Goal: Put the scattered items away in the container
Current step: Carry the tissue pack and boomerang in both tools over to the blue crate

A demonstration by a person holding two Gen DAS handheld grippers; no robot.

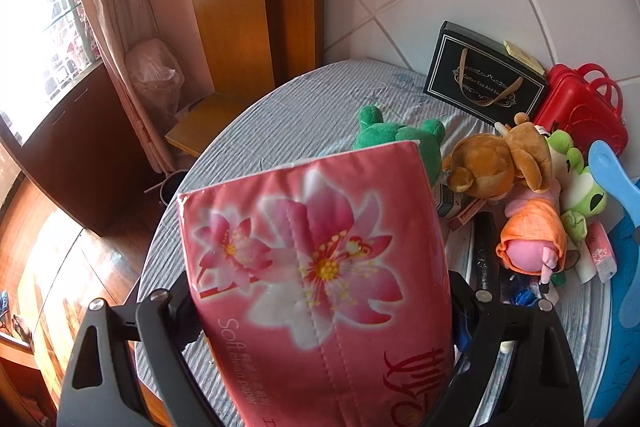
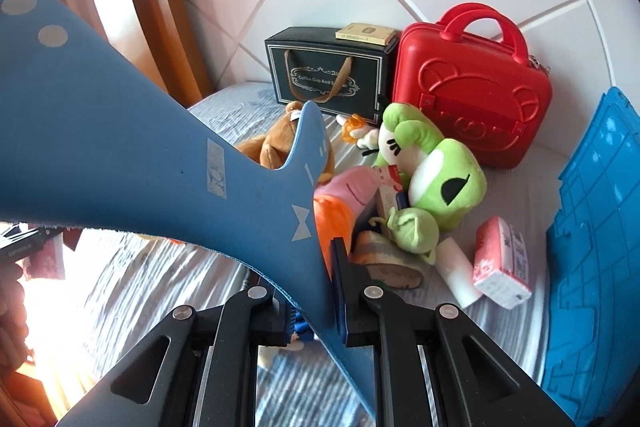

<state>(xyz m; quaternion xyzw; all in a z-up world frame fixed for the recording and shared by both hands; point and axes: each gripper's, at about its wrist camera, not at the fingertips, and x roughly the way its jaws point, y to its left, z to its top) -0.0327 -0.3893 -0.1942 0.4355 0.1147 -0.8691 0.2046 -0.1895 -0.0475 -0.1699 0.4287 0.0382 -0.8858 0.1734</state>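
Two items are lifting: you're clamping the tissue pack (image 1: 320, 279) in the left gripper (image 1: 316, 311) and pinching the blue fan (image 2: 132, 155) in the right gripper (image 2: 332, 303), while plush toys (image 2: 436, 179) are still crowding the table's (image 1: 248, 123) far edge.

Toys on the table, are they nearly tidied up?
Not nearly. Nothing looks put away yet. The left tool holds the pink tissue pack; the right tool pinches a flat blue whale-shaped piece. The brown bear, green frog and small tissue packet still lie scattered.

Black plastic left gripper (image 1: 320, 307), right gripper (image 2: 328, 287), triangular cut-outs, silver round screws, blue-padded fingers (image 2: 341, 291)
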